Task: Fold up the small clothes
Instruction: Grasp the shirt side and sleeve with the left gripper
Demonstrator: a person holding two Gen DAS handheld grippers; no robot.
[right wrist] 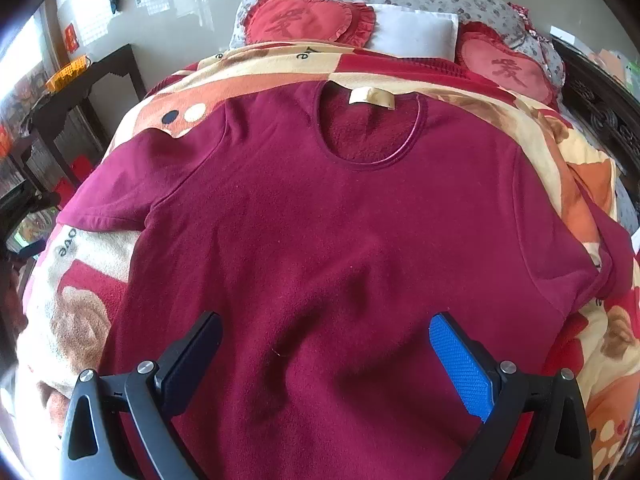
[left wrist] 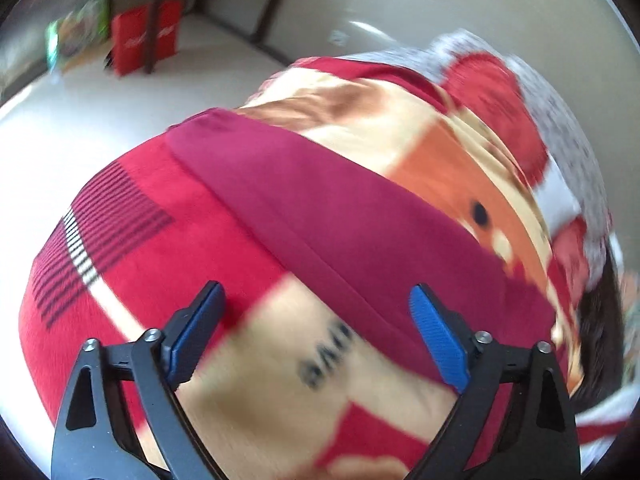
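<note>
Fleecy maroon shirt (right wrist: pixel 340 240) lies flat, front up, on a plush red-and-cream blanket (right wrist: pixel 80 300) covering the bed, its round neckline and cream label toward the headboard. Two frilled heart-shaped red cushions (right wrist: pixel 308 18) and a white pillow (right wrist: pixel 416 34) sit beyond. Right tongs (right wrist: pixel 326 356) hang wide open over the hem, holding nothing. Left tongs (left wrist: pixel 316 320), equally wide and empty, hover above a sleeve in a blurred view.
</note>
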